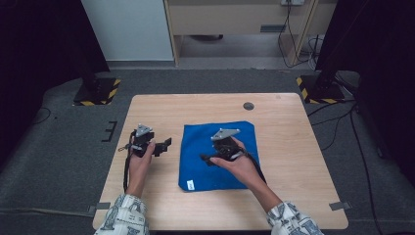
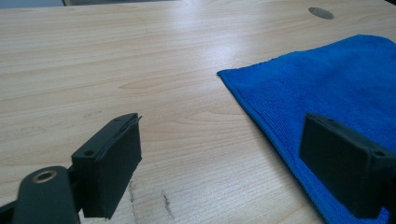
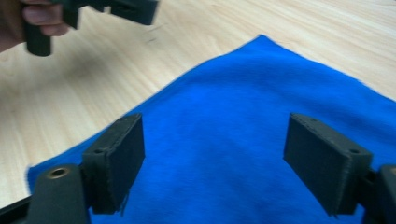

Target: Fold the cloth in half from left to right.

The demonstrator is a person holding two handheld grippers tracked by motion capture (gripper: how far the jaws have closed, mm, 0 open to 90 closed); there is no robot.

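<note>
A light wooden table (image 1: 293, 161) stands on grey carpet (image 1: 63, 161) in a dim room. A blue cloth (image 1: 205, 171) lies flat in the middle of it. The left gripper (image 1: 164, 145) sits just beside the cloth's left edge, jaws apart and empty. The right gripper (image 1: 205, 158) hangs over the cloth, jaws apart too
</note>
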